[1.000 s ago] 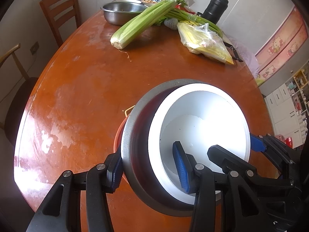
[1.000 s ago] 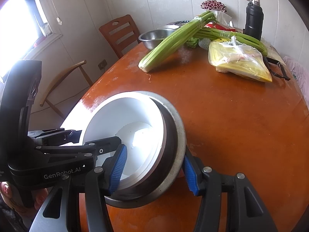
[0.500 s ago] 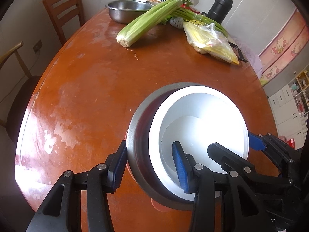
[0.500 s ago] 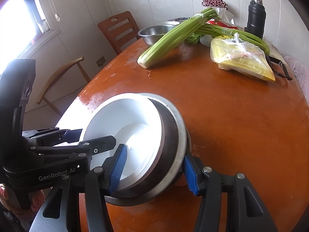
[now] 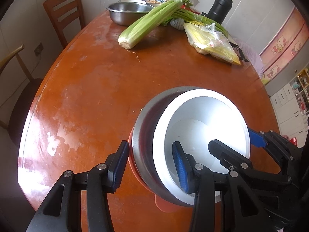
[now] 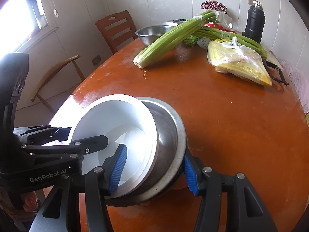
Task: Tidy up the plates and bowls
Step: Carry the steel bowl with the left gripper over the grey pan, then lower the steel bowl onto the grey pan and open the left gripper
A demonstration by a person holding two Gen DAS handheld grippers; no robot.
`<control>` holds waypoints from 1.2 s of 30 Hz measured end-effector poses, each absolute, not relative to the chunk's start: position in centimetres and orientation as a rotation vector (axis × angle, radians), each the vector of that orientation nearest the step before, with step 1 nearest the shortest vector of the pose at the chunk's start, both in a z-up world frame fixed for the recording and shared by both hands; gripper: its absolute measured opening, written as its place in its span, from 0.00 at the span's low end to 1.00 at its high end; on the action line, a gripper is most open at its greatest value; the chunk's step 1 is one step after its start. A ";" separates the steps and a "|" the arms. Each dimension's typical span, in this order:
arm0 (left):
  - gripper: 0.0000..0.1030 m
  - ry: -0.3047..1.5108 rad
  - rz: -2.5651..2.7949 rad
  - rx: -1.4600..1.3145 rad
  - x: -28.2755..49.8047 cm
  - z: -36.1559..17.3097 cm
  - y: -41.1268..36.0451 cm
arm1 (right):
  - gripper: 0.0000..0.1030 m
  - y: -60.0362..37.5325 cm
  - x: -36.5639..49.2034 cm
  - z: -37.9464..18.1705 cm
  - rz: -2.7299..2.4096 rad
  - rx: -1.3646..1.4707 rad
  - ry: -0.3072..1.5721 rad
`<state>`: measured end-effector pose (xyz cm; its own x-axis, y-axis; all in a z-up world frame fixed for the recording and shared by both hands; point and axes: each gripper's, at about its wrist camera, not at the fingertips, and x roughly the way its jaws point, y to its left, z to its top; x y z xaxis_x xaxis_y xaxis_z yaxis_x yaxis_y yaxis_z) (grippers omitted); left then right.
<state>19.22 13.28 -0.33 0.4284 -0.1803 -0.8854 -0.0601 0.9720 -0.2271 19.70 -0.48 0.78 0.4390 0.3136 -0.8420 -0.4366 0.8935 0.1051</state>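
A white bowl sits nested inside a steel bowl, both tilted a little above the orange table. An orange dish peeks out from under them. My left gripper is shut on the stack's left wall, one pad outside the steel, the other inside the white bowl. My right gripper is shut the same way on the opposite wall of the white bowl and steel bowl. Each gripper shows at the edge of the other's view.
At the far end of the table lie a celery bunch, a steel basin, a yellow bag and a black flask. Wooden chairs stand along the left edge.
Both grippers keep their hold. The nested bowls have shifted slightly, and the orange dish beneath now shows at their near side instead of their left.
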 end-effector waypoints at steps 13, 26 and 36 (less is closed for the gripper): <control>0.47 1.124 -0.071 -0.224 19.0 -0.1 13.5 | 0.54 -0.1 19.4 1.0 0.438 -0.194 0.987; 0.47 1.094 -0.056 -0.234 18.9 0.7 14.3 | 0.56 -0.5 19.4 1.7 0.420 -0.192 0.951; 0.53 1.080 -0.029 -0.273 18.7 1.0 16.0 | 0.59 -0.8 19.5 1.8 0.406 -0.186 0.939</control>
